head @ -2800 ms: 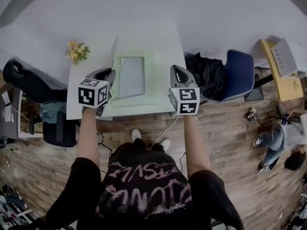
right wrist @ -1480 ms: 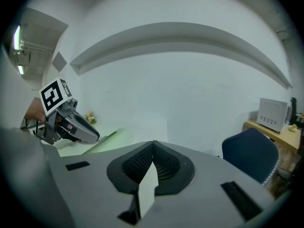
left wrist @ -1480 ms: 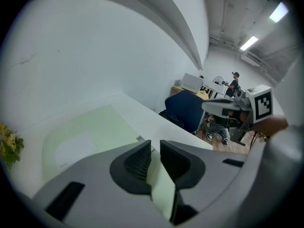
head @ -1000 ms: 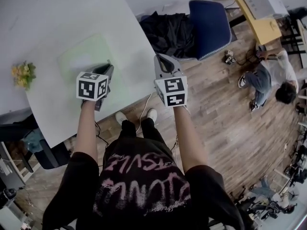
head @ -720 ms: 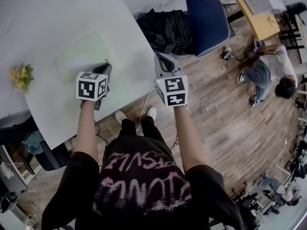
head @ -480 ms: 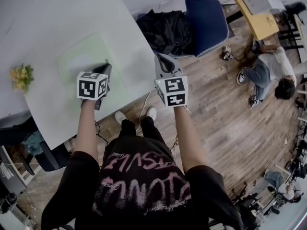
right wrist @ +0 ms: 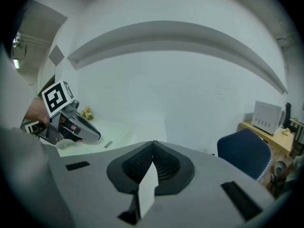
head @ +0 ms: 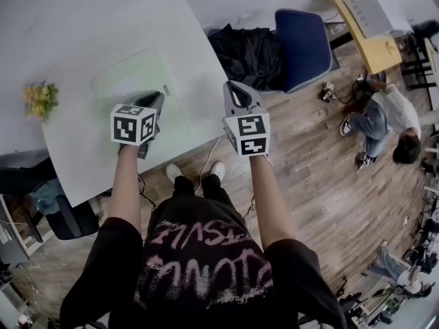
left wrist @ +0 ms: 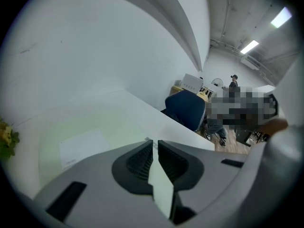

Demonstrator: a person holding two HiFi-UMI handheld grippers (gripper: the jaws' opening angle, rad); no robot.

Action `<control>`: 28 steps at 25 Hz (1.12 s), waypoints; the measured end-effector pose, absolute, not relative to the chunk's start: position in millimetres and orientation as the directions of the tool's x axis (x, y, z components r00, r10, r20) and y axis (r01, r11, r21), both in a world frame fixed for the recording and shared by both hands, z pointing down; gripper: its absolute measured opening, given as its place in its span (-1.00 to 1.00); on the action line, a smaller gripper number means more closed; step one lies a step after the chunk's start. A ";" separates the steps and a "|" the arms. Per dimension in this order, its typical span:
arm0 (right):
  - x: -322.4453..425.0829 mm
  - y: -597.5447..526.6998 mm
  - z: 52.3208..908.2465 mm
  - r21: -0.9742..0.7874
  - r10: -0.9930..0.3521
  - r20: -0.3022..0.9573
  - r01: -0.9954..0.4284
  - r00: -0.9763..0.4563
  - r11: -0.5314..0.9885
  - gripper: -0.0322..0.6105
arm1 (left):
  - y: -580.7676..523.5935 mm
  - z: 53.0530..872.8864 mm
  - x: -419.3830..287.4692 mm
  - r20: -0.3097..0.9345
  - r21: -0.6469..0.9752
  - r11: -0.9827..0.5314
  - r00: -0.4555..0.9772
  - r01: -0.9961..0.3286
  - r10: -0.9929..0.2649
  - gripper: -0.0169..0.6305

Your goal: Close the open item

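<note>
A flat white rectangular item [left wrist: 80, 146] lies closed on a pale green mat [head: 137, 74] on the white table [head: 82, 156]. My left gripper [head: 156, 100] hovers over the mat's near edge, and the right gripper view shows it from the side [right wrist: 97, 137]. Its jaws have just been opening. A narrow gap shows between them [left wrist: 155, 141] with nothing in it. My right gripper [head: 233, 88] hangs by the table's right front corner, its jaws [right wrist: 152, 142] shut on nothing. A small grey strip [head: 166, 90] lies on the mat just ahead of the left gripper.
A bunch of yellow flowers [head: 40, 96] sits at the table's left end. A blue chair [head: 302, 43] with a black garment [head: 247, 53] stands to the right. Farther right are a yellow table with a white box [head: 363, 9] and a person [head: 384, 115] sitting on the wooden floor.
The head view has swung since the earliest frame, so the table now lies up and to the left. Over the last second both grippers stay where they were.
</note>
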State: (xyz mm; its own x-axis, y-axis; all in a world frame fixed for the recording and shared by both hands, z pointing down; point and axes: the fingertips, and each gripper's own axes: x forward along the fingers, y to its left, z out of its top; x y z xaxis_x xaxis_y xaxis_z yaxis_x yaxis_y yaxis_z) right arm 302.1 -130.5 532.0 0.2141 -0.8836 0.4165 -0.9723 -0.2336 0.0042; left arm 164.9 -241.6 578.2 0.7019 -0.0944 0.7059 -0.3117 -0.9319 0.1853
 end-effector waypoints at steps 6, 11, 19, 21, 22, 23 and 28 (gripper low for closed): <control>270.8 -159.0 519.6 0.005 -0.909 0.392 -0.989 0.140 -0.150 -0.87 | -259.3 558.3 125.7 0.674 0.154 -0.908 0.713 -0.390 -0.192 -0.84; 227.6 -195.8 505.7 0.008 -0.931 0.362 -0.999 0.042 -0.042 -0.87 | -280.2 541.4 69.5 0.652 0.128 -0.860 0.695 -0.494 -0.303 -0.84; 141.9 -247.1 484.7 -0.009 -0.942 0.318 -0.994 -0.108 0.111 -0.87 | -303.2 520.9 -35.0 0.618 0.095 -0.755 0.633 -0.649 -0.466 -0.86; 119.3 -260.5 478.3 -0.007 -0.941 0.305 -0.989 -0.146 0.151 -0.87 | -307.6 516.9 -60.9 0.609 0.085 -0.725 0.612 -0.683 -0.505 -0.86; 108.3 -267.3 474.4 -0.005 -0.940 0.297 -0.985 -0.166 0.172 -0.87 | -309.5 514.4 -73.3 0.604 0.079 -0.710 0.600 -0.700 -0.525 -0.87; 98.0 -273.5 470.5 -0.002 -0.939 0.290 -0.981 -0.185 0.192 -0.87 | -311.0 511.6 -84.6 0.598 0.077 -0.694 0.590 -0.716 -0.542 -0.87; 58.1 -291.8 454.1 0.003 -0.932 0.263 -0.965 -0.251 0.261 -0.87 | -315.0 494.1 -129.0 0.544 0.089 -0.622 0.561 -0.778 -0.624 -0.93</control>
State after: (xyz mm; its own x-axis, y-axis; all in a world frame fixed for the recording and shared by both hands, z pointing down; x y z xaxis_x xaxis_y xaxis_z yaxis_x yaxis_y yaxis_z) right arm 58.1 -291.8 454.1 -0.2507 -0.9318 0.2626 -0.9654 0.2606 0.0030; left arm -129.0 -315.0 494.1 0.5613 -0.6238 0.5438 -0.7779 -0.6220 0.0894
